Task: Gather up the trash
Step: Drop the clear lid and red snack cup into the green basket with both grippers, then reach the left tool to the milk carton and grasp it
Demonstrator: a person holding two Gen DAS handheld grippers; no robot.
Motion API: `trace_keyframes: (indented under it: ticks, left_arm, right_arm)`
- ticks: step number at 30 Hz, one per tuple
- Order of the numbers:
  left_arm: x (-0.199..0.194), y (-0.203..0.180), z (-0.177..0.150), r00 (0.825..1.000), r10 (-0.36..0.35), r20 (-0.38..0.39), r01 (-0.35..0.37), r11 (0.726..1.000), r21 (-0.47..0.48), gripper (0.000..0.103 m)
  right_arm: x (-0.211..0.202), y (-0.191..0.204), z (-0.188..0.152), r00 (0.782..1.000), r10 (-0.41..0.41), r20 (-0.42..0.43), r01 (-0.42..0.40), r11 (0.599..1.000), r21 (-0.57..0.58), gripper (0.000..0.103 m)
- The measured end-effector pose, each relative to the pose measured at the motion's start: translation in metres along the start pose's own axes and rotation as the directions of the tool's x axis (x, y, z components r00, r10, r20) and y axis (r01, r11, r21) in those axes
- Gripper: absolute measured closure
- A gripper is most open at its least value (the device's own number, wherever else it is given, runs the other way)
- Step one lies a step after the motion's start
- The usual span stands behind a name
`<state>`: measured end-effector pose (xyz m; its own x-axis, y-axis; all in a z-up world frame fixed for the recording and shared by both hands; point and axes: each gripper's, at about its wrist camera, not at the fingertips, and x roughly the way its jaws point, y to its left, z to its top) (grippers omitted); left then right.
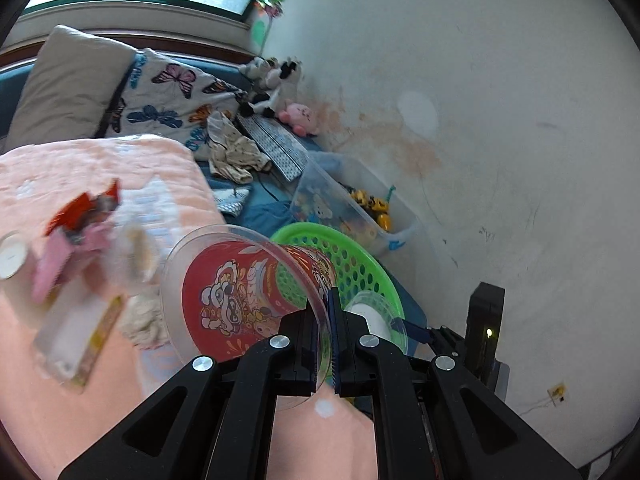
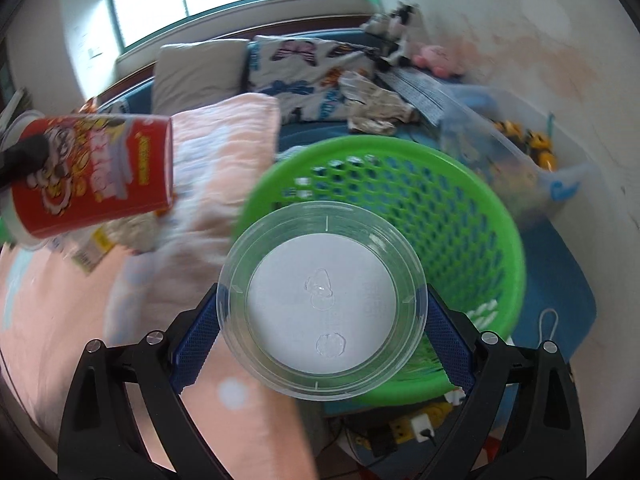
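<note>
Left gripper (image 1: 325, 350) pinched narrow on the clear rim of a red printed cup (image 1: 248, 292), cup lying sideways above the pink blanket (image 1: 80, 400). Right gripper (image 2: 322, 334) spread wide around a clear round lid (image 2: 322, 300), blue pads (image 2: 196, 340) against its edges, held over the near rim of the green basket (image 2: 508, 248). Basket interior open, nothing seen inside. Blurred wrappers (image 1: 80, 220) on the blanket left of the cup. Beyond the basket: clear storage bin (image 1: 360, 200) against the wall, then pillows (image 1: 68, 80)
</note>
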<state>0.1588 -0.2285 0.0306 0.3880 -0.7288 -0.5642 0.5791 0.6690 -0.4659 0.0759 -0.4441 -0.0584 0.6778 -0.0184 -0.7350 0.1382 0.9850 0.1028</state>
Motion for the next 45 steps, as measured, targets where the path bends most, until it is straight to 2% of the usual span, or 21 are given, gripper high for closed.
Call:
trace_keyframes:
  ticks: [5, 11, 20, 23, 24, 26, 27, 28, 37, 45]
  left_arm:
    - [0.034, -0.014, 0.007, 0.998, -0.007, -0.057, 0.008, 1.0, 0.01, 0.098]
    - [0.072, -0.022, 0.008, 0.992, 0.005, -0.125, 0.0, 0.999, 0.036, 0.098]
    - [0.108, -0.027, 0.005, 0.979, 0.014, -0.204, -0.007, 0.999, 0.037, 0.097]
    - [0.113, -0.026, 0.002, 0.975, 0.021, -0.223, -0.013, 0.999, 0.034, 0.092]
    - [0.113, -0.026, 0.001, 0.974, 0.018, -0.225, -0.01, 0.999, 0.035, 0.09]
    - [0.113, -0.027, -0.001, 0.974, 0.019, -0.228, -0.011, 0.999, 0.039, 0.076]
    - [0.111, -0.028, -0.001, 0.975, 0.022, -0.221, -0.013, 0.999, 0.041, 0.065]
    - [0.11, -0.029, -0.001, 0.976, 0.024, -0.216, -0.015, 0.999, 0.045, 0.062]
    - [0.081, -0.024, -0.005, 0.985, 0.026, -0.171, -0.019, 0.999, 0.045, 0.062]
    - [0.027, 0.0, -0.004, 0.99, 0.117, -0.081, -0.114, 0.992, 0.045, 0.062]
  right_arm:
    - [0.014, -0.028, -0.001, 0.999, -0.014, -0.029, 0.015, 0.999, 0.043, 0.009]
    - [0.021, -0.044, -0.004, 0.999, -0.014, -0.04, 0.018, 0.996, 0.089, 0.007]
    - [0.002, -0.048, -0.013, 0.999, -0.043, -0.005, 0.043, 0.996, 0.08, 0.006]
    - [-0.008, -0.051, -0.017, 0.999, -0.044, 0.019, 0.043, 0.995, 0.09, 0.006]
    - [-0.01, -0.051, -0.017, 0.999, -0.044, 0.024, 0.041, 0.995, 0.093, 0.006]
    - [-0.015, -0.051, -0.017, 0.999, -0.041, 0.032, 0.038, 0.994, 0.098, 0.006]
    - [-0.018, -0.051, -0.018, 0.998, -0.045, 0.04, 0.041, 0.994, 0.098, 0.006]
    - [-0.019, -0.051, -0.017, 0.998, -0.05, 0.045, 0.045, 0.994, 0.098, 0.006]
    - [-0.035, -0.043, -0.018, 0.996, -0.042, 0.074, 0.035, 0.995, 0.091, 0.006]
    - [-0.045, -0.011, -0.01, 0.995, 0.016, 0.097, -0.021, 0.999, 0.048, 0.006]
